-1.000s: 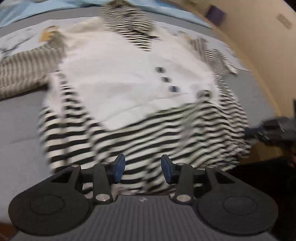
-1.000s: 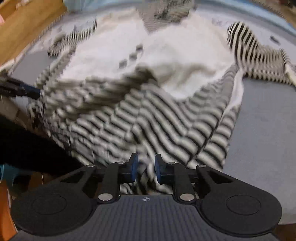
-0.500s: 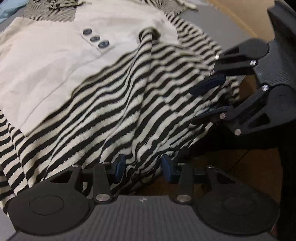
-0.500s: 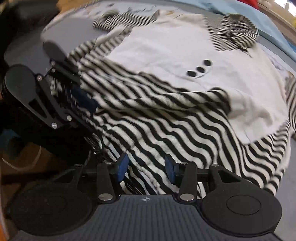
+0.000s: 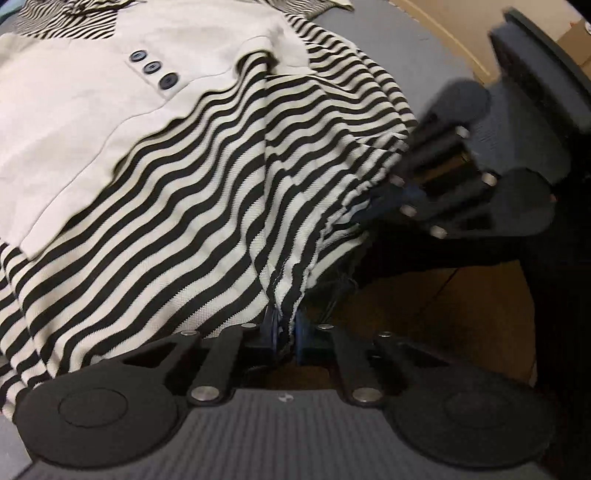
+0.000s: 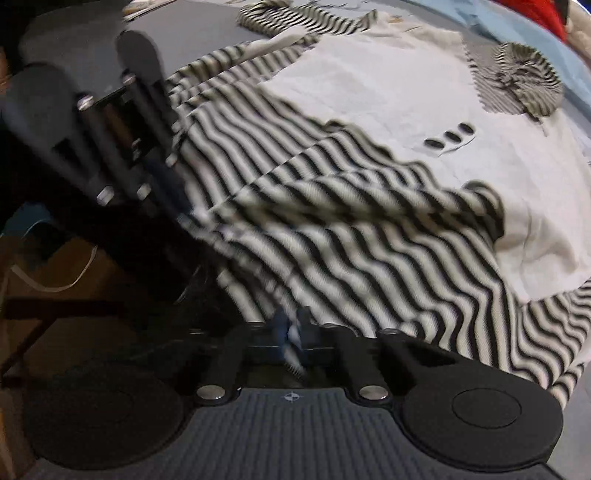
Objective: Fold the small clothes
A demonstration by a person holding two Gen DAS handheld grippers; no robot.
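Note:
A small black-and-white striped garment (image 5: 184,206) (image 6: 369,240) with a white front panel and three dark buttons (image 5: 151,68) (image 6: 448,136) lies spread on a grey table (image 5: 406,37). Its striped lower part hangs toward the near table edge. My left gripper (image 5: 286,328) is at the hem with its jaws closing, and the bunched striped hem is pinched between the blue pads. My right gripper (image 6: 291,328) is shut on the same hem a little further along. Each gripper also shows in the other view, the right gripper (image 5: 384,199) and the left gripper (image 6: 184,206), both at the cloth's edge.
One striped sleeve (image 6: 295,18) lies at the far side of the table and a striped collar (image 6: 524,81) at the far right. Blue cloth (image 6: 498,18) and something red (image 6: 550,14) lie beyond. Below the table edge is brown floor (image 5: 443,306).
Both grippers came in low at the garment's near hem and rolled. Half a second ago both stood open over the hem; now both are closed with striped fabric between the pads.

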